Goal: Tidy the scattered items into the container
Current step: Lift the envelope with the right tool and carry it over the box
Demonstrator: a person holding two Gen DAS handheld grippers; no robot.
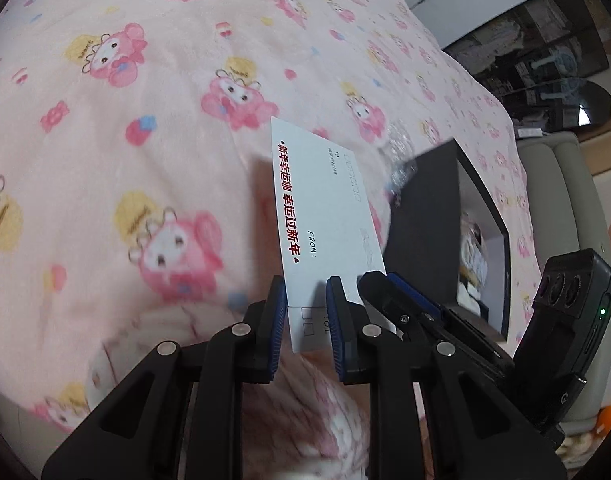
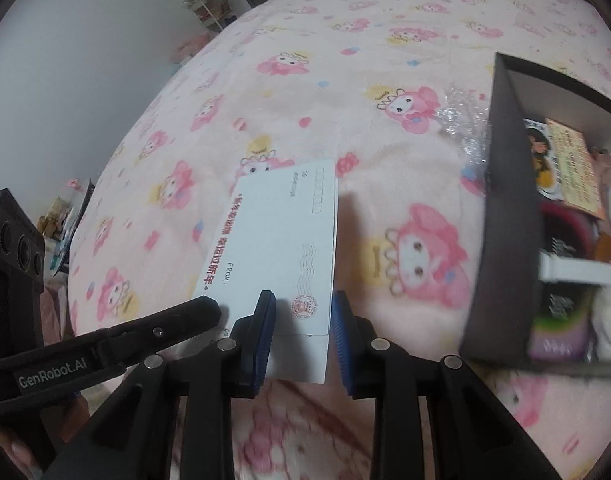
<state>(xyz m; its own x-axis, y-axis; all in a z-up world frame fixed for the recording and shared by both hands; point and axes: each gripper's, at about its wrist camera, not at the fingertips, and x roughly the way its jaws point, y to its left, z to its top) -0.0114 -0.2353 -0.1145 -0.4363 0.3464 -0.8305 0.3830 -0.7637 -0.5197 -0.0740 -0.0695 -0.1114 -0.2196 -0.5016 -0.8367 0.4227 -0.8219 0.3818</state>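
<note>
White card stock is what we are dealing with: a postcard [image 1: 325, 216] printed with red characters and a "FROM:" line, raised off the pink cartoon-print blanket [image 1: 105, 140]. Judging by the dark box [image 2: 505, 216] on the blanket, we are well into the job, since it already holds several cards, packets and something white and fluffy. The postcard is not yet in, and a crinkly clear wrapper [image 2: 461, 120] lies just beside the box's far corner. Our left gripper [image 1: 305, 320] has the card's near end passing between its blue pads, though whether they pinch it we cannot tell. Our right gripper [image 2: 303, 332] is spread, its left pad against the card and the other apart. The box sits near, to the right.
</note>
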